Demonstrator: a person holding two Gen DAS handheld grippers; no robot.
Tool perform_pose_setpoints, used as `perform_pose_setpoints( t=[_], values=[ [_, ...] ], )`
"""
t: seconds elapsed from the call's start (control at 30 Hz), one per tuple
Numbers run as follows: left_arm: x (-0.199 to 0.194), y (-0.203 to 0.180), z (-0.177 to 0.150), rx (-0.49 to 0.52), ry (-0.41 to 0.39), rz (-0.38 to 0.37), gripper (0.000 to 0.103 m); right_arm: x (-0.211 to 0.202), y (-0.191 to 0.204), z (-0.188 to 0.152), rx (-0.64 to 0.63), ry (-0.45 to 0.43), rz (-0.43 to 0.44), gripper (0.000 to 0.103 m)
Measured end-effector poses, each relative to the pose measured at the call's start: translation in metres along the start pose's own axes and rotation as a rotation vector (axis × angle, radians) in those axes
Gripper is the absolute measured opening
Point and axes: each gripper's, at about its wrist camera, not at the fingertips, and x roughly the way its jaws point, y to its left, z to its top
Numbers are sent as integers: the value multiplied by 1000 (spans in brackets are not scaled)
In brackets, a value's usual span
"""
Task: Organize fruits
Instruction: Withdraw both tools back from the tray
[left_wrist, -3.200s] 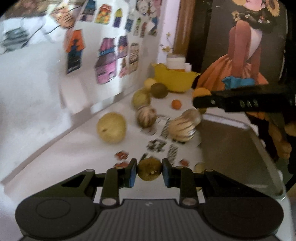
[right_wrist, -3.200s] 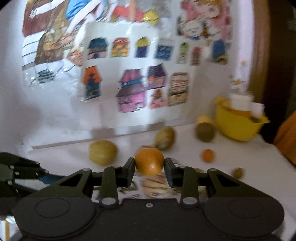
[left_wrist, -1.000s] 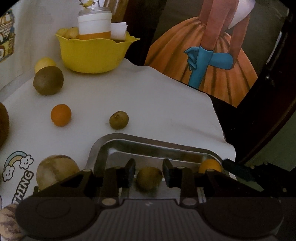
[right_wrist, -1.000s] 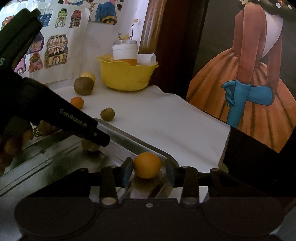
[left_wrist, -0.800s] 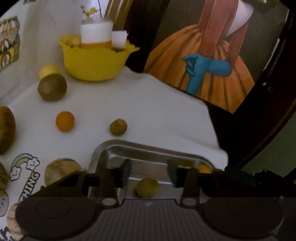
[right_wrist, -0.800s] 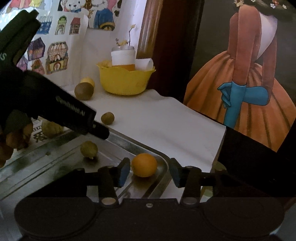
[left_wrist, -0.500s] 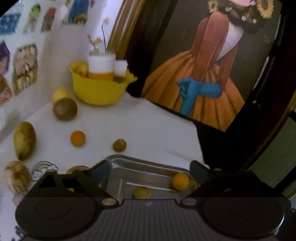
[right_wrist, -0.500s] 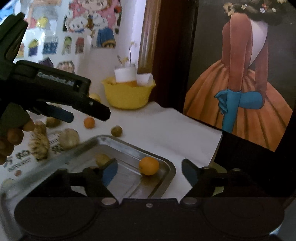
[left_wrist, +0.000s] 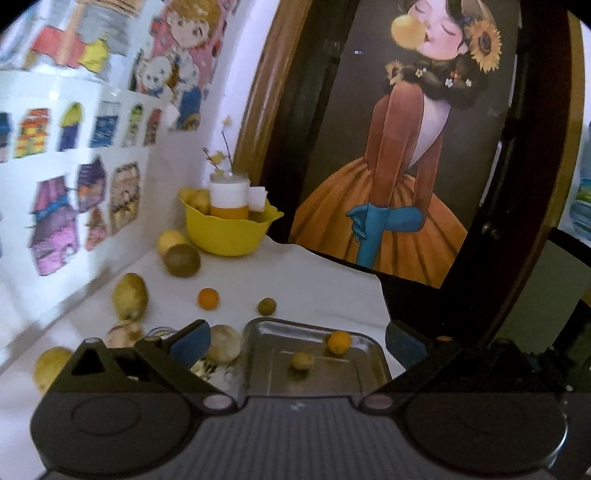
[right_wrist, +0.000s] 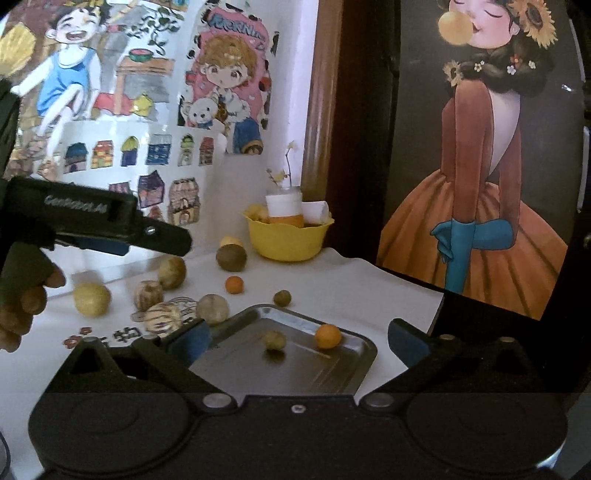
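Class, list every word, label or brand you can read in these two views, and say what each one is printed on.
"GenRobot.AI": on the side of the left gripper, seen from the right wrist view.
"MORNIN...": pink lettering above the cartoon child on the wall poster; the end is cut off and partly guessed.
Dark printed characters on the tablecloth beside the metal tray: too blurred to read.
Nothing legible on the jar in the yellow bowl.

Black plastic tongs (right_wrist: 297, 341) with blue pads (right_wrist: 192, 341), silver screws, "GenRobot.AI" lettering.
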Motion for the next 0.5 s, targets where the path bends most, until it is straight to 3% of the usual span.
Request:
perform_pose_setpoints(
  t=[0.5],
  values=[
    [-93,28,-53,72,-52,69,103,-72,45,-30,36,34,-40,102]
  ],
)
